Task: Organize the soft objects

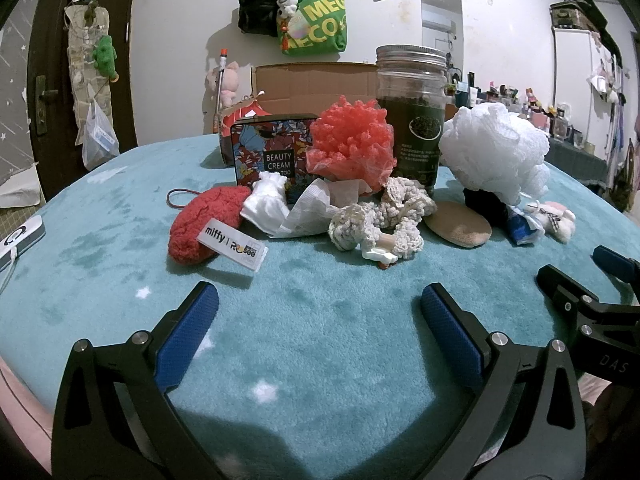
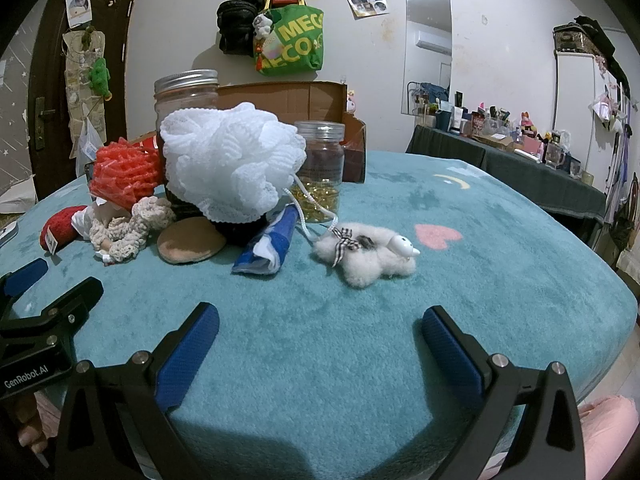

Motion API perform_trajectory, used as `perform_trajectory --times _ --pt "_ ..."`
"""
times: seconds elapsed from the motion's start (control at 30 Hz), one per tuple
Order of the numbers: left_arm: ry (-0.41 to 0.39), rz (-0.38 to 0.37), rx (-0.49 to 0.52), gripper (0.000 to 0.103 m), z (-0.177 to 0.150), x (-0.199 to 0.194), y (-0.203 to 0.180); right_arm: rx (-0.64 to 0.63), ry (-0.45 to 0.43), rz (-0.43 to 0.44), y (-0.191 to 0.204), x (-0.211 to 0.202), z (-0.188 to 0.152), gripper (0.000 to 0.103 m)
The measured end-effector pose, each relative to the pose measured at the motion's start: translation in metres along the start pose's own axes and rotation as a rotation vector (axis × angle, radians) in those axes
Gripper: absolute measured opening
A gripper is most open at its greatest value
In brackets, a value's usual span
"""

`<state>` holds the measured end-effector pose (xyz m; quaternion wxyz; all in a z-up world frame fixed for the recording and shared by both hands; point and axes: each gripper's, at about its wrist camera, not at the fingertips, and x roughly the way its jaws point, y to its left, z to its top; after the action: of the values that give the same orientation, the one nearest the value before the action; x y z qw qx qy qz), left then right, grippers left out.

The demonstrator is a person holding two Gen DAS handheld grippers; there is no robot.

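Soft things lie in a heap on the teal blanket (image 1: pixel 320 320): a red fuzzy pouch (image 1: pixel 200 220) with a miffy tag, a coral bath pouf (image 1: pixel 352 140), a white bath pouf (image 1: pixel 496 152), a cream crochet scrunchie (image 1: pixel 384 216), a tan powder puff (image 1: pixel 458 226), a blue-white cloth (image 2: pixel 270 246) and a white fluffy toy (image 2: pixel 366 254). My left gripper (image 1: pixel 320 300) is open and empty, short of the heap. My right gripper (image 2: pixel 320 320) is open and empty, short of the fluffy toy; it also shows at the right edge of the left wrist view (image 1: pixel 580 276).
A floral Beauty Cream tin (image 1: pixel 276 152), a dark-filled glass jar (image 1: pixel 412 112), a smaller jar of gold capsules (image 2: pixel 320 172) and a cardboard box (image 1: pixel 312 84) stand behind the heap. Crumpled white tissue (image 1: pixel 304 212) lies among the items. A white device (image 1: pixel 20 240) lies at the left.
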<state>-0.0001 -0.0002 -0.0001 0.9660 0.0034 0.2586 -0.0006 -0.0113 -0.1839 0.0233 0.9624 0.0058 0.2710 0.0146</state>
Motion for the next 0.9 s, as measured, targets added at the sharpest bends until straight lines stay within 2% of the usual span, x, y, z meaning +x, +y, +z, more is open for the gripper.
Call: perform_trajectory --times 0.23,0.33,0.6,0.77,0.9 --pt "0.022 -0.017 -0.005 0.103 0.003 0.0 -0.001 0.0 0.015 0.008 0.001 0.0 0.003 0.103" --pt "0.028 -0.061 -0.019 0.103 0.015 -0.001 0.004 -0.007 0.011 0.03 0.0 -0.004 0.006 0.103" --pt "-0.021 -0.085 0.007 0.103 0.055 -0.007 0.004 -0.012 -0.063 0.056 -0.005 -0.009 0.039 0.103" --pt "-0.024 -0.13 0.017 0.103 0.077 -0.004 0.012 -0.006 -0.081 0.123 -0.008 -0.008 0.065 0.103" --pt "-0.035 -0.146 0.063 0.103 0.094 0.0 0.012 -0.027 -0.067 0.203 -0.007 0.002 0.084 0.103"
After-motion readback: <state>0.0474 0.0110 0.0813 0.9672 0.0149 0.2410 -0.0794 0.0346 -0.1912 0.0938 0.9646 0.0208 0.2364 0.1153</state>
